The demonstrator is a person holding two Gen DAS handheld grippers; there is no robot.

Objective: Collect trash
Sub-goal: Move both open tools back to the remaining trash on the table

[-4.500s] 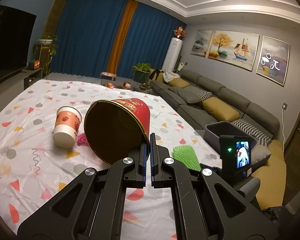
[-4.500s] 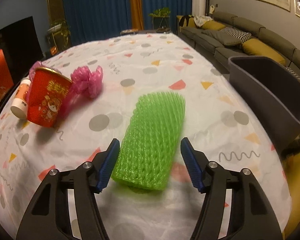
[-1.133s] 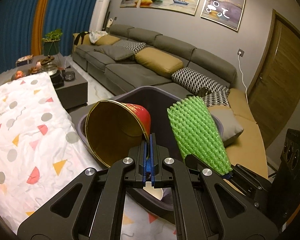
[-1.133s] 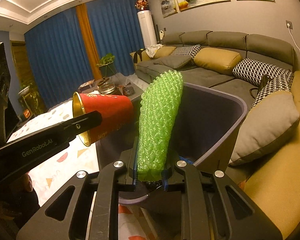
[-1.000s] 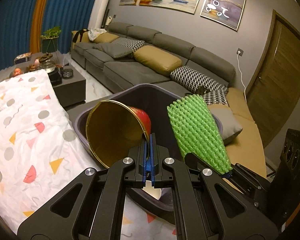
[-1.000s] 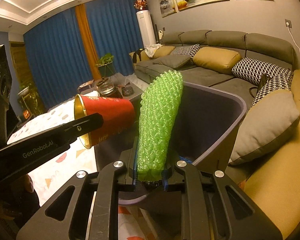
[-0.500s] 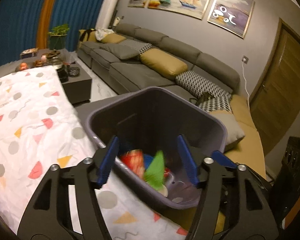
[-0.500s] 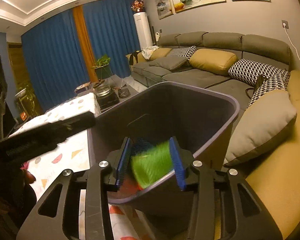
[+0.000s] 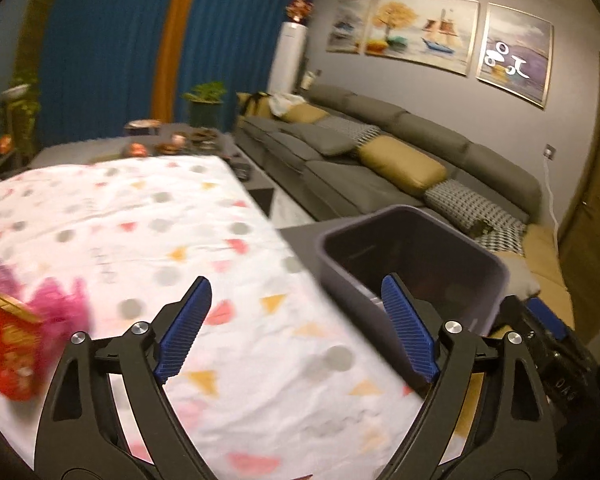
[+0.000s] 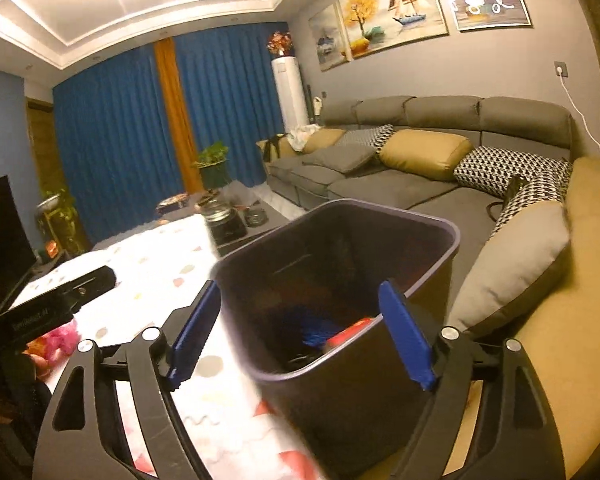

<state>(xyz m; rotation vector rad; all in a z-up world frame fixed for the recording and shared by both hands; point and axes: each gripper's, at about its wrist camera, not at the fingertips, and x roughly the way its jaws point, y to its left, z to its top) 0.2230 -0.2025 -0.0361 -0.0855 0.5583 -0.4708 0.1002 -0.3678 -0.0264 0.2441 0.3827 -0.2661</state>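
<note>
Our left gripper and right gripper jaws, just opening, stand wide, empty; the ridged green net and cup have dropped into the smooth bin.

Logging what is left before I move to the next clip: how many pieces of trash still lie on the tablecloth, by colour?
Red: 1, a red paper cup at the left edge of the left wrist view.
Pink: 1, a pink crumpled wrapper right beside it.
Total: 2. The picture is blurred, and part of the tablecloth is out of view.

Right claw just opened, empty, over dark bin (red and blue trash inside), sofa behind
</note>
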